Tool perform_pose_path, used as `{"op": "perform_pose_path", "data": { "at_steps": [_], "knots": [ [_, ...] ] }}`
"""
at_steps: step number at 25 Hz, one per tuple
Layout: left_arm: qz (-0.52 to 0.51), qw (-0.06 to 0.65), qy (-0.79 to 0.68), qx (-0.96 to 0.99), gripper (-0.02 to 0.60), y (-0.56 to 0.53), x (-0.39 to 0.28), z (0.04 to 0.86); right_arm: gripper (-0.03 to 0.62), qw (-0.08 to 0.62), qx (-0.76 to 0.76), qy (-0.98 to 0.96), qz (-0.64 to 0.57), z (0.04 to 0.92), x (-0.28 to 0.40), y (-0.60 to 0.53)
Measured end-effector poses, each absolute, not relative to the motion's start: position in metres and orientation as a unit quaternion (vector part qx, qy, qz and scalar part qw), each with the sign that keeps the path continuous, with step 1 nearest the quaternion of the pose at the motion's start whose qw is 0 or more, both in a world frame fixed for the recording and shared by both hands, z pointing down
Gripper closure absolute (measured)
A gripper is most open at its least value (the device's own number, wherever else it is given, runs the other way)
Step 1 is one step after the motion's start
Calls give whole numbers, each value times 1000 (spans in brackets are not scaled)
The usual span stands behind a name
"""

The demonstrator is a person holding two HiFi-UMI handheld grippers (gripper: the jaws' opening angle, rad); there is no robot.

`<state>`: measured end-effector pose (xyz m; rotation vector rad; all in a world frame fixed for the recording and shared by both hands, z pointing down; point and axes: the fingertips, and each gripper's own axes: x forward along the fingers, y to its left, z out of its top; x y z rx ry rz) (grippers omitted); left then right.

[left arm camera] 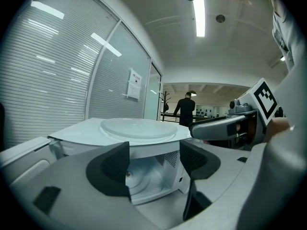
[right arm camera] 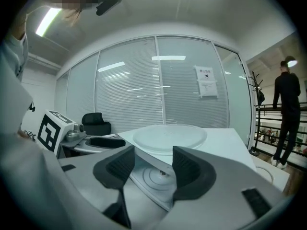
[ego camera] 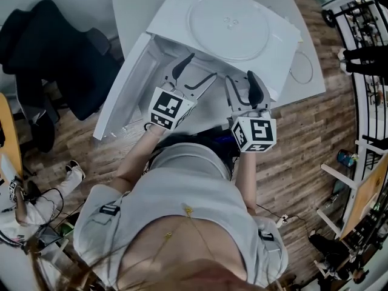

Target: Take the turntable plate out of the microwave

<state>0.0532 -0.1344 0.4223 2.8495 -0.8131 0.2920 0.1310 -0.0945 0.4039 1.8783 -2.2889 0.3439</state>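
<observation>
- The turntable plate is seen lying flat on top of the microwave, not inside it; the task is judged as good as done.
- The left gripper is held with jaws apart, nothing between them.
- The right gripper is likewise spread and empty.
- In the head view the plate lies at 1 o'clock from the left gripper and 12 o'clock from the right, which is slightly nearer.
- Being round, the plate has no long axis.
</observation>
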Motion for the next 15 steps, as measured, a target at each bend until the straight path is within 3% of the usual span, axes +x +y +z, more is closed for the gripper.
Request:
{"op": "perform_pose_path", "data": {
  "at_steps": [3, 5, 15],
  "knots": [
    [99, 85, -256, 958, 258, -121, 56, 423, 403, 78, 626, -769, 107, 401, 134, -87],
    [94, 88, -248, 960, 365, -111, 55, 422, 422, 80, 625, -769, 106, 403, 135, -82],
    [81, 99, -217, 968, 502, -71, 59, 420, 509, 78, 621, -773, 103, 408, 127, -58]
  ]
}}
